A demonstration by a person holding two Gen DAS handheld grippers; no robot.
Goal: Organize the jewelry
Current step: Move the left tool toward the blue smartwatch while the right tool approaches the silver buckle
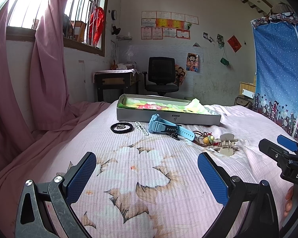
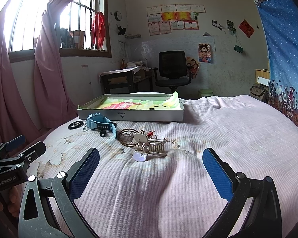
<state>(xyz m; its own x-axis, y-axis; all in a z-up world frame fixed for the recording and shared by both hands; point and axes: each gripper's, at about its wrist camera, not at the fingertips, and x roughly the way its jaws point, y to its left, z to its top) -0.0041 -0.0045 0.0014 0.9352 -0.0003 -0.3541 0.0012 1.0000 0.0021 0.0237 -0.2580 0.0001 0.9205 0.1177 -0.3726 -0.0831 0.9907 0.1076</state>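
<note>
Above the pink bedspread (image 1: 149, 178), left tongs (image 1: 147, 178) and right tongs (image 2: 151, 174) both gape wide, gripping nothing. Beyond them, just before the lined box (image 1: 168, 117), lie a beige hair claw (image 2: 149, 146), cord necklace (image 2: 127, 136), blue watch (image 1: 164, 128) and black bracelet (image 1: 121, 128).

My left gripper (image 1: 147, 176) hangs over the pink bed (image 1: 141, 178), and my blue fingers (image 1: 81, 176) are spread wide with nothing in them. Ahead lies a row of things: a black bracelet (image 1: 121, 128), a white chain (image 1: 141, 128), a blue watch (image 1: 166, 128), some cords with beads (image 1: 205, 137) and a tan hair clip (image 1: 226, 142). Behind them sits an open box (image 1: 168, 117). My right gripper (image 1: 282, 148) shows at the right edge.
</note>
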